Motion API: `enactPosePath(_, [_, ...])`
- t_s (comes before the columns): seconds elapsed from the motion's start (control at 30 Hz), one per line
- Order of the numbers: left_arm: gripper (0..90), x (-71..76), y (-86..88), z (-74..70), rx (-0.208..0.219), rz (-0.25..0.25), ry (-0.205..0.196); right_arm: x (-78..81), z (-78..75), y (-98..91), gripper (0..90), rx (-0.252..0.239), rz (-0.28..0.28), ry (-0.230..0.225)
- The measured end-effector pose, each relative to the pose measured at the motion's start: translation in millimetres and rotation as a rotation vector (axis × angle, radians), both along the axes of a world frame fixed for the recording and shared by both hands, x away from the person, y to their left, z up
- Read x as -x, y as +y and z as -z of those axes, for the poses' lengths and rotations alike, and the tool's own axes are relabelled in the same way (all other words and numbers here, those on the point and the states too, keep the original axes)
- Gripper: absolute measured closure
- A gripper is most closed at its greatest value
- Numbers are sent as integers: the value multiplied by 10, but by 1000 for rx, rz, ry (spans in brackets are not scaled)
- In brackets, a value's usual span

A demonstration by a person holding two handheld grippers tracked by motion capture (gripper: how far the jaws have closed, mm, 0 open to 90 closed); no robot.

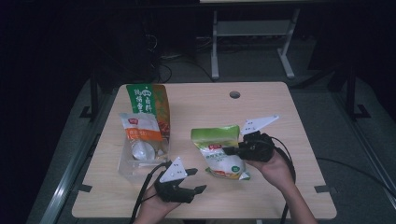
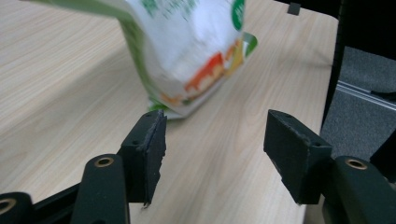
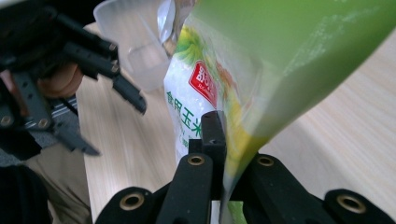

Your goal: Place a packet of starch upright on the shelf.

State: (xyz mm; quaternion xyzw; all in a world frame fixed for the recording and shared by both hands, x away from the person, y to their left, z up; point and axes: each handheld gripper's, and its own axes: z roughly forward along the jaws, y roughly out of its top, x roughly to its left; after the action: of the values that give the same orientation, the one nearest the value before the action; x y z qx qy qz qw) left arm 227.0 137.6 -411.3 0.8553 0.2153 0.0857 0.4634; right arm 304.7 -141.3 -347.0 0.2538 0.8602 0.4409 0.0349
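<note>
Right gripper (image 1: 233,151) clamps the green-white pouch (image 1: 219,151) lifted over mid-table, left gripper (image 1: 195,179) slack and empty beside it; carry level toward clear bin (image 1: 127,164), grip firm.

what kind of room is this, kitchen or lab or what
Most likely a lab or recording room, not a kitchen: a bare wooden table with a cable hole, cables and metal desk legs on the grey floor behind, and a dark, unfurnished background.

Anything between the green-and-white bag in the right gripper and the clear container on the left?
Nothing visible on the bare tabletop between the bag, clamped by the right gripper, and the clear container. The open left gripper sits nearer the person, off that line.
</note>
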Motion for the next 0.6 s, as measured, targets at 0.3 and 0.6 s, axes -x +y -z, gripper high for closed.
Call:
enactPosePath(0.3, [334, 117, 59, 46, 12, 22, 3, -128, -241, 169, 900, 1, -26, -7])
enactPosePath(0.6, [328, 256, 101, 73, -1, 62, 11, -228, -420, 413, 900, -10, -67, -18])
